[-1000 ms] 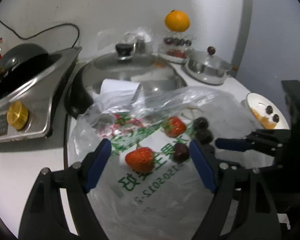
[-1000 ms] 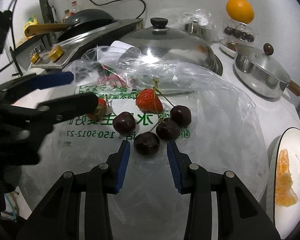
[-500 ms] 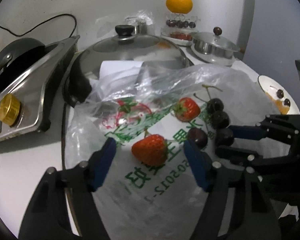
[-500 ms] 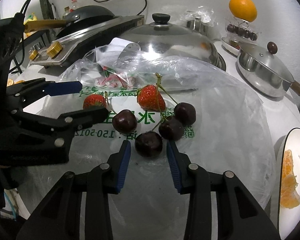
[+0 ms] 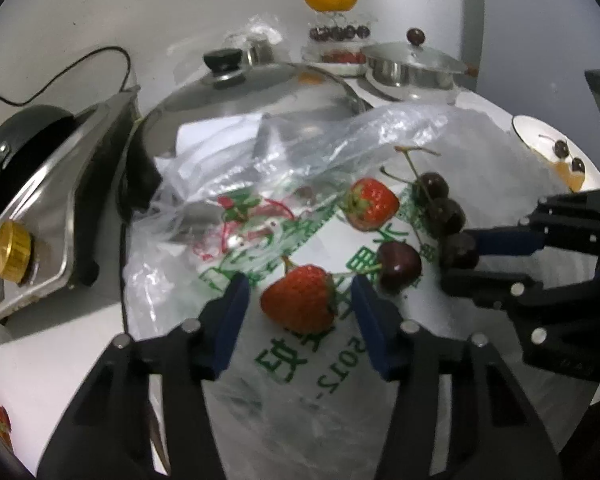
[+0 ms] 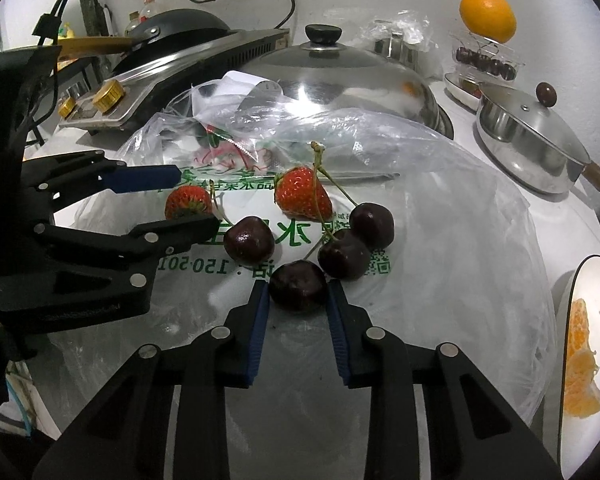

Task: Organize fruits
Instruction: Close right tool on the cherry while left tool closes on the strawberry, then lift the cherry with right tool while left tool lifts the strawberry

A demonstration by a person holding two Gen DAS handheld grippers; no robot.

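Observation:
Two strawberries and several dark cherries lie on a clear plastic bag point(image 5: 300, 380) with green print. My left gripper point(image 5: 299, 282) straddles the nearer strawberry point(image 5: 300, 300). Its jaws are closing, and a thin gap still shows on each side of the fruit. The other strawberry point(image 5: 372, 204) lies farther back beside a stemmed pair of cherries point(image 5: 446, 216). My right gripper point(image 6: 298, 286) is shut on the nearest cherry point(image 6: 298, 280), both blue pads touching it. A loose cherry point(image 6: 248, 240) sits between the two grippers.
A white plate point(image 6: 596, 272) with orange segments and cherries is at the right edge. Behind the bag stand a big steel wok lid point(image 6: 340, 76), a lidded saucepan point(image 6: 532, 128), a stove point(image 6: 112, 96), and an orange point(image 6: 488, 16) on a clear box of cherries.
The left gripper came down closer to the near strawberry and its jaws narrowed around it. The right gripper stayed put and its pads closed onto the cherry.

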